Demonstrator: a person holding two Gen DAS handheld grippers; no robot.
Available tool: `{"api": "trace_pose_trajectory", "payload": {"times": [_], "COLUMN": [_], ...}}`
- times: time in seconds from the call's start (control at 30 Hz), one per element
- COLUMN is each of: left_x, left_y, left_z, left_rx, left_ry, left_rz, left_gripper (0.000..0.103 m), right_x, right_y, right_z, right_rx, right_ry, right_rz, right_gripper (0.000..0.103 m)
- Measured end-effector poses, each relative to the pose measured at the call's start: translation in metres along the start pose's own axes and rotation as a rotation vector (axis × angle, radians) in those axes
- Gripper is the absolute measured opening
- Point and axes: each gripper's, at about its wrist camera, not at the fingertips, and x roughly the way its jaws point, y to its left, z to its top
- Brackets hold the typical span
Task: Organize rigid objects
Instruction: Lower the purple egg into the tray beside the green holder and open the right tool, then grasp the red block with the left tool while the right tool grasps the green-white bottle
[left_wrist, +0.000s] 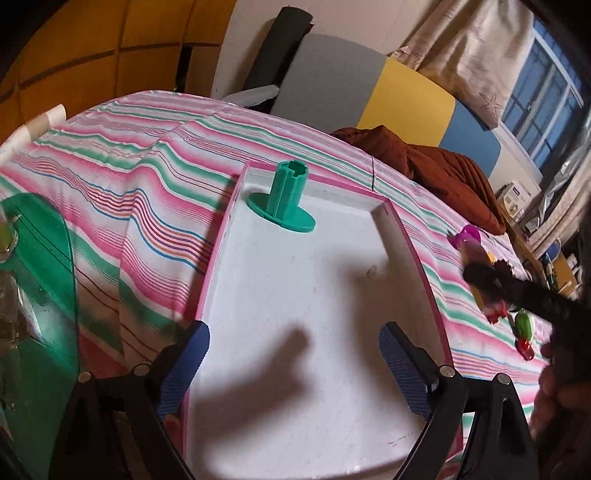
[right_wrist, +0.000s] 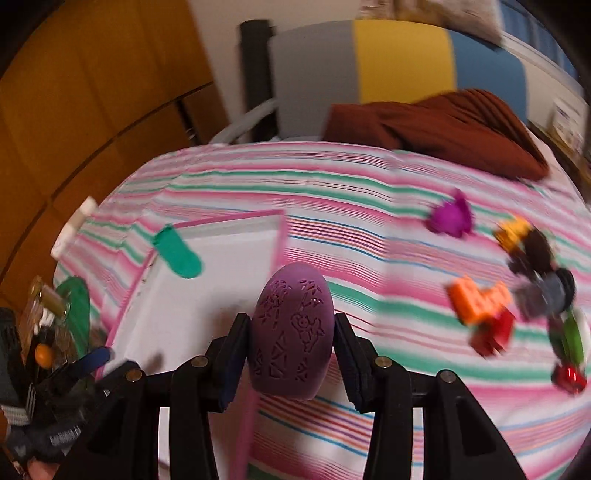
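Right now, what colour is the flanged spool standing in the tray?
Teal green spool, standing in the pink-rimmed tray; the left wrist view shows it best.

No text, label or number is legible on anything here.

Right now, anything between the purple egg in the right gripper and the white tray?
Nothing visible. The purple egg sits clamped in the right gripper just beside the tray. The tray holds only a green spool at its far end.
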Motion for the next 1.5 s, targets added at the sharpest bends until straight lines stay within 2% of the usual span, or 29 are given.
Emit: {"api": "trace_pose_trajectory", "payload": {"times": [0.23,0.33,0.47,0.63,0.77,0.97,1.13,1.5], "left_x": [-0.002,-0.003,-0.004,-0.005,-0.004,-0.003,-0.004,-0.011], "left_y": [-0.003,-0.003,-0.001,0.000,-0.001,-0.005,-0.012,-0.029], "left_z": [-0.003,-0.003,-0.004,-0.005,-0.007,-0.008,-0.011,-0.020], "left_rx": [0.016,0.015,0.013,0.006,0.004,0.005,0.019,0.059], "left_ry": [0.002,0.004,0.004,0.001,0.005,0.011,0.013,0.003], "left_rz": [0.002,0.003,0.004,0.000,-0.003,-0.009,-0.017,-0.047], "left_gripper": [0.094,0.094,0.094,0.094,0.094,0.094,0.095,0.098], "right_x": [0.048,0.081,0.110,0.124,0.113,0.077,0.055,0.015], "right_y": [0.051,0.065,0.073,0.070,0.065,0.051,0.041,0.013], "right_z": [0.027,0.040,0.054,0.068,0.076,0.065,0.049,0.013], "right_rx": [-0.141,-0.181,-0.178,-0.109,-0.089,-0.075,-0.051,-0.032], "right_ry": [0.091,0.159,0.207,0.181,0.132,0.055,0.024,-0.046], "right_rz": [0.053,0.053,0.048,0.039,0.043,0.044,0.028,-0.047], "right_gripper": [0.045,0.045,0.045,0.046,0.056,0.056,0.056,0.056]}}
